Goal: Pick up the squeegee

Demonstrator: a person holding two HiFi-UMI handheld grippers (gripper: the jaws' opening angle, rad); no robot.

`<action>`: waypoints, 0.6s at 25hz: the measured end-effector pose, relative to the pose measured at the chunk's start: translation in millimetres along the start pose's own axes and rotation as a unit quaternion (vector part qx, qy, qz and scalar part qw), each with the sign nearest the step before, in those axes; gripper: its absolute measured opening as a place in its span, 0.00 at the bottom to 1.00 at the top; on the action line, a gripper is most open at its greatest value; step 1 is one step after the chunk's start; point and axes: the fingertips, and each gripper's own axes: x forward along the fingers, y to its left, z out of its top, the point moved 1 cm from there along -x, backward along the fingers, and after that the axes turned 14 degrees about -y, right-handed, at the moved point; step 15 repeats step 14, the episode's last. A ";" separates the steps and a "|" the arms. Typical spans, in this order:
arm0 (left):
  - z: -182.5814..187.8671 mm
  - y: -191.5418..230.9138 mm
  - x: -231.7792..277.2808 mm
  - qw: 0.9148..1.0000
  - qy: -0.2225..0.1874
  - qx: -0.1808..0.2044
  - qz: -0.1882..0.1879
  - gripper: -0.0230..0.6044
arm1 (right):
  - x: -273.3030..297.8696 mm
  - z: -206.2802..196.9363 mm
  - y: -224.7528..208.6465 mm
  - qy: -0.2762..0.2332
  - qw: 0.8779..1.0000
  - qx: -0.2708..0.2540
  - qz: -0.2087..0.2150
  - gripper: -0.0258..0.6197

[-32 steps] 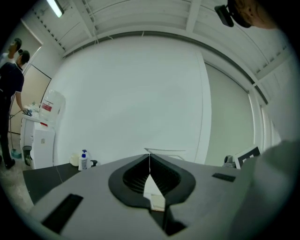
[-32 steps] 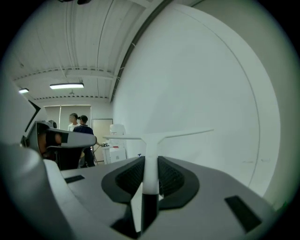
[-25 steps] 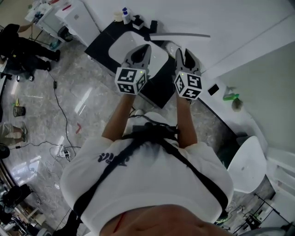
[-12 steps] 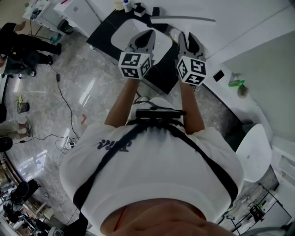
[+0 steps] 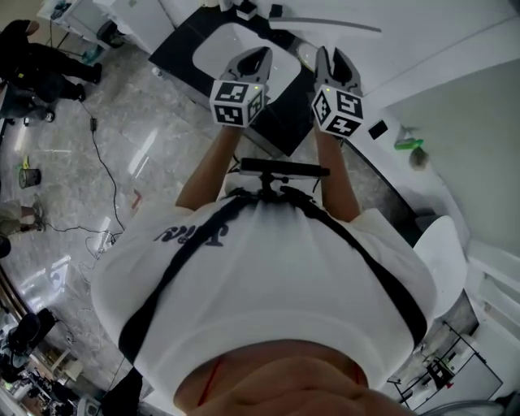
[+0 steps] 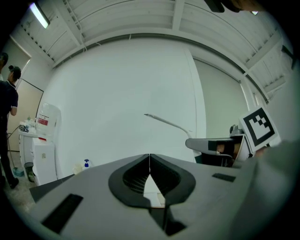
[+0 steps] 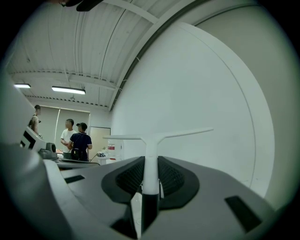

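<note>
White wall pretty much everywhere in front of me, grey marble-looking floor below, and a few people standing way off at the left of the right gripper view.

Pose first: both my forearms are stretched out side by side toward the top middle of the head view, and both grippers point level at the wall. Left gripper sits on the left, right gripper just beside it on the right, and they're not touching.

Left one's jaws are pressed together with nothing in them; in its own view the left gripper shows just a thin seam.

Right gripper is pinching the squeegee by its handle. The handle stands upright between the pads, white on top and black lower down, with the blade running crosswise above the jaws. From the head view the squeegee blade is that long pale strip at the top of the frame, past the right jaws. The left gripper view catches it too, center right, against the wall.

Containers: a white sink basin set in a black counter, under and left of the left jaws. Can't tell what's in it. A little blue-capped bottle stands on the counter, lower left of the left gripper view.
</note>
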 end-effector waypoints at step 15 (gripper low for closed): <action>10.5 -4.3 -4.2 1.000 -0.009 0.003 -0.004 0.06 | -4.4 -1.0 -2.8 0.006 1.000 -0.003 -0.017 0.19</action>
